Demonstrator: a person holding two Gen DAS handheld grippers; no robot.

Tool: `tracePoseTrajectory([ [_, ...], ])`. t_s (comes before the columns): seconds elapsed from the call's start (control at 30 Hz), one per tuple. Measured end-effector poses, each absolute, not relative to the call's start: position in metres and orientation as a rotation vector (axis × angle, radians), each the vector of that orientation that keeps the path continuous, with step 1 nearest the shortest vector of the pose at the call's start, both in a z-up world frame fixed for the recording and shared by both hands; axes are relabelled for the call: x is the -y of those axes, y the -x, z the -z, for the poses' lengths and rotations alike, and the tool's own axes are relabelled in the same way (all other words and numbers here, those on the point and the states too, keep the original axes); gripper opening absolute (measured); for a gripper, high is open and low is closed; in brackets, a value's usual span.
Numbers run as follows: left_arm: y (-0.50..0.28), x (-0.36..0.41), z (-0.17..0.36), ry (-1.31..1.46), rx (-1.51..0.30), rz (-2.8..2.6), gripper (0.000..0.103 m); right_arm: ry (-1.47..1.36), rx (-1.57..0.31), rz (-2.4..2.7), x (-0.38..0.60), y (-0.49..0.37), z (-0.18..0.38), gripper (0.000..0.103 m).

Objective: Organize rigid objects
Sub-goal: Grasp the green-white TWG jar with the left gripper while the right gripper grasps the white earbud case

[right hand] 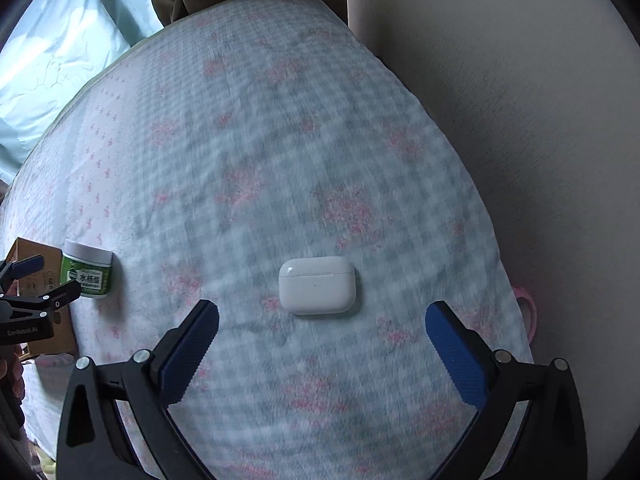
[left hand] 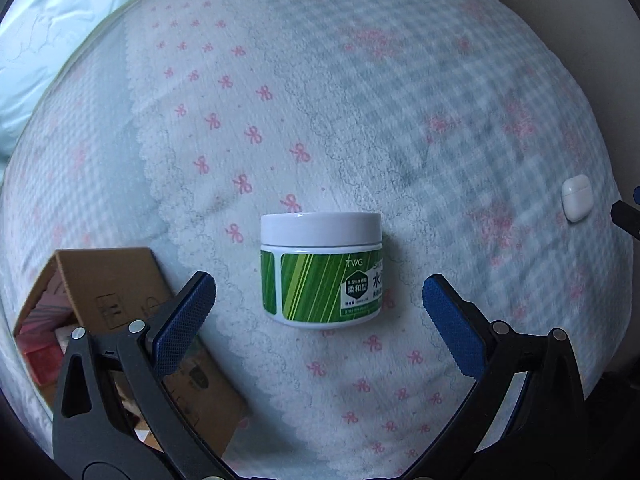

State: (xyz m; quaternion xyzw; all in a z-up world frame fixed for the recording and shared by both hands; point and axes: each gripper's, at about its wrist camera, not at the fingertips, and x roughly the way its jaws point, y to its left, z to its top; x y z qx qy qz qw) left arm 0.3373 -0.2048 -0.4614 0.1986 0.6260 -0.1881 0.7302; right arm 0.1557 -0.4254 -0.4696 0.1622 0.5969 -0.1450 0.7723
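Note:
A white jar with a green striped label (left hand: 321,270) lies on the checked bedspread just ahead of my left gripper (left hand: 319,294), which is open and empty with the jar between its blue fingertips' line. The jar also shows at the left in the right wrist view (right hand: 86,269). A white earbud case (right hand: 317,285) lies on the bedspread just ahead of my right gripper (right hand: 322,322), which is open and empty. The case also shows at the far right in the left wrist view (left hand: 576,197). The left gripper (right hand: 44,276) shows at the left edge of the right wrist view.
An open cardboard box (left hand: 120,304) holding several items sits on the bed left of the jar; it also shows in the right wrist view (right hand: 30,280). A pale blue pillow (left hand: 48,40) lies at the far left. A beige wall (right hand: 520,140) borders the bed on the right.

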Motion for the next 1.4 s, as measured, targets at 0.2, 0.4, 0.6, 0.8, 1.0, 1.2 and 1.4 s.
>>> tracePoseTrajectory([
  [0.2,-0.347,0.211,0.492,-0.441,-1.433,0.411,0.096,-0.356,-1.358,0.28,0.43,-0.168,0.51,0.095],
  [0.4,-0.354,0.216,0.506,-0.393,-1.468,0.404,0.091,-0.337,-1.404,0.304,0.432,-0.177,0.528,0.084],
  [0.6,-0.358,0.222,0.512,-0.433,-1.467,0.392,0.071,-0.324,-1.415,0.328,0.437,-0.183,0.534,0.07],
  [0.8,-0.365,0.217,0.514,-0.419,-1.479,0.411,0.068,-0.261,-1.422,0.332,0.423,-0.197,0.527,0.056],
  [1.0,-0.36,0.215,0.506,-0.394,-1.473,0.416,0.068,-0.271,-1.422,0.323,0.427,-0.195,0.525,0.056],
  [1.2,-0.35,0.209,0.477,-0.367,-1.455,0.429,0.068,-0.285,-1.409,0.318,0.418,-0.194,0.512,0.056],
  [1.4,-0.343,0.202,0.435,-0.312,-1.414,0.446,0.068,-0.271,-1.384,0.307,0.409,-0.196,0.481,0.056],
])
